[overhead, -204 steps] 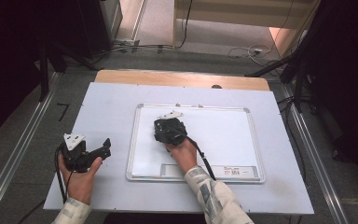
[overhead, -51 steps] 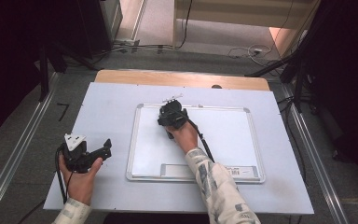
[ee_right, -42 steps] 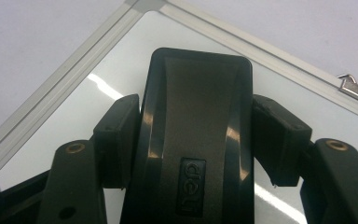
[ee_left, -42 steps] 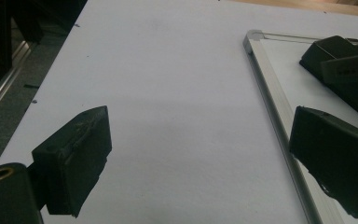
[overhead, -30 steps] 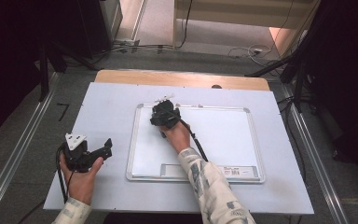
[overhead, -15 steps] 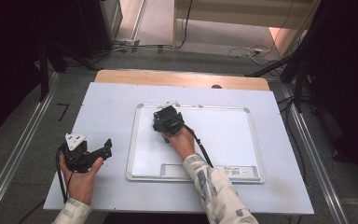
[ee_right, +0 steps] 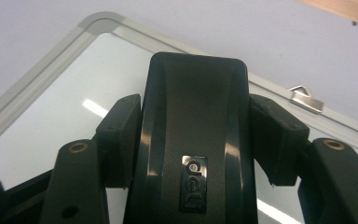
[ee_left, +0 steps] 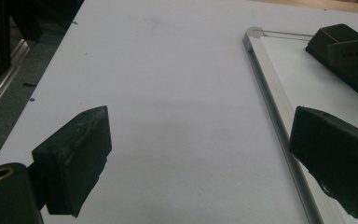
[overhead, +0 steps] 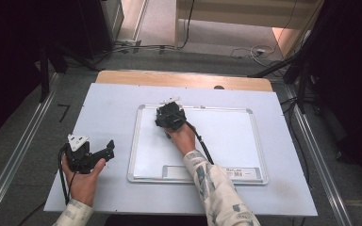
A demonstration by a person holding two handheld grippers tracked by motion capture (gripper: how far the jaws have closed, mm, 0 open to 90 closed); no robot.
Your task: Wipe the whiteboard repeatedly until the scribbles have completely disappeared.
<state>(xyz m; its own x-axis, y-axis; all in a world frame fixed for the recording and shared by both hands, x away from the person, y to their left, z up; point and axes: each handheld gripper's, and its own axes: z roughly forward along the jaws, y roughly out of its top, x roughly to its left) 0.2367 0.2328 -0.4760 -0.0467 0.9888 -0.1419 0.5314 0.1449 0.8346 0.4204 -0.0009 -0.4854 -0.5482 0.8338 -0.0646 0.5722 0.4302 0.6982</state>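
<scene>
Moved: right claw with the eraser has shifted a little across the whiteboard's top left part over the last seconds, a bit left and then back; left claw has stayed where it was.
Right claw: jaws closed on the black eraser, one pad pressed on each long side, as the right gripper view shows.
Eraser: glossy black block with a small silver logo plate on top; it sits between the pads over the whiteboard's white face, near the top left corner.
Whiteboard: white with a silver frame, lying flat on the table; rounded corner and a small metal hanger clip on the top edge show just beyond the eraser.
Left claw: jaws wide apart, nothing between them; held in the left hand over bare table, just left of the whiteboard's left edge.
Left gripper view: two black pads frame bare table; the whiteboard frame runs up at right, with the right claw on the board farther off.
Right hand: rests over the board behind its claw, patterned sleeve reaching in from the bottom edge.
Table: pale grey-white sheet with a wooden strip along the far edge.
</scene>
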